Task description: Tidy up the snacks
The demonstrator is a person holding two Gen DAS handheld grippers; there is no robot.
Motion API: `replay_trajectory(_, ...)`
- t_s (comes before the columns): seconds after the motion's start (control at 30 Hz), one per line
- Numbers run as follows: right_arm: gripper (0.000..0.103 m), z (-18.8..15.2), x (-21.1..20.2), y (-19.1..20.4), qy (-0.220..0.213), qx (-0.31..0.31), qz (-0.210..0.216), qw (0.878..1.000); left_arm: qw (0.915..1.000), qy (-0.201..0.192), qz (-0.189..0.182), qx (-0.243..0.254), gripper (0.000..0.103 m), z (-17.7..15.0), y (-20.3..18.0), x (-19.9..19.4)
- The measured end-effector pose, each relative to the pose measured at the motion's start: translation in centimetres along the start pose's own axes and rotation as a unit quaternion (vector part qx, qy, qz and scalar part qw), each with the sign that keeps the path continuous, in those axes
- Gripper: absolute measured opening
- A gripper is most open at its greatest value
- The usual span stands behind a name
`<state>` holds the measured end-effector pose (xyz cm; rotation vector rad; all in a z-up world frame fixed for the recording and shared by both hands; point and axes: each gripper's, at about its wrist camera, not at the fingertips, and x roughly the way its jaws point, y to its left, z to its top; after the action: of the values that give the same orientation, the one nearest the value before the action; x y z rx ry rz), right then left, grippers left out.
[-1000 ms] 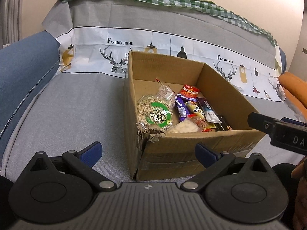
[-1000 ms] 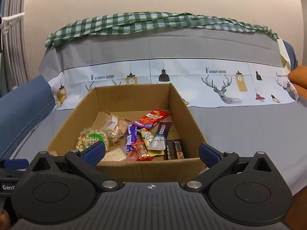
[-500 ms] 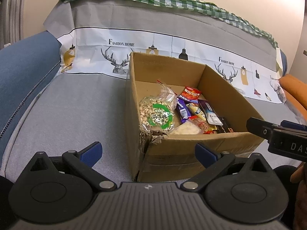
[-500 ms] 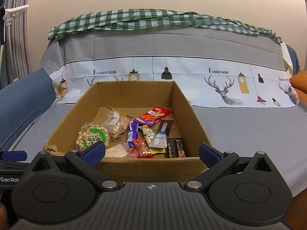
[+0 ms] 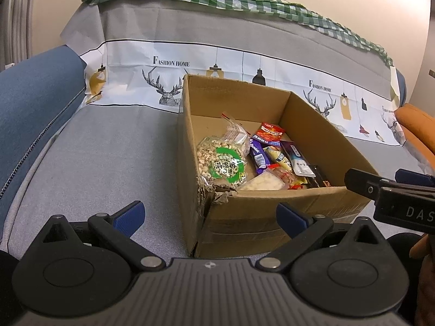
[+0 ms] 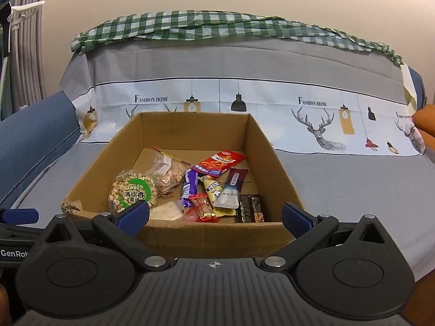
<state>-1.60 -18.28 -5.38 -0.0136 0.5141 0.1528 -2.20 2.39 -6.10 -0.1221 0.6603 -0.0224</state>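
Note:
An open cardboard box (image 5: 272, 212) (image 6: 217, 233) sits on a grey sofa seat and holds several snacks. Among them are a round bag of puffed grains with a green label (image 5: 221, 164) (image 6: 133, 193), a red packet (image 5: 269, 131) (image 6: 220, 161), a purple bar (image 5: 258, 157) (image 6: 189, 187) and a dark chocolate pack (image 6: 250, 207). My left gripper (image 5: 209, 217) is open and empty, just short of the box's torn near-left corner. My right gripper (image 6: 214, 218) is open and empty in front of the box's near wall. The right gripper's body shows at the left wrist view's right edge.
The sofa back (image 6: 217, 62) wears a grey and white printed cover with a green checked cloth (image 6: 217, 27) on top. A blue armrest (image 5: 32, 100) stands at the left, an orange cushion (image 5: 418, 125) at the right. Bare grey seat (image 5: 108, 163) lies left of the box.
Both grippers have risen and tilted slightly, so more of the box's inside shows now. Both remain open and empty; the snacks have not moved.

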Motion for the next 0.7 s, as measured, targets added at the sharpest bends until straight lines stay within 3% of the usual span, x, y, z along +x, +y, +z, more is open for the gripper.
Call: replay_trajectory(0.7,0.102,-0.05,0.08,0.21,0.002,-0.009,-0.003,1.0,0.9999,-0.009,-0.006,0.004,0.103,0.14,0.18,-0.37)
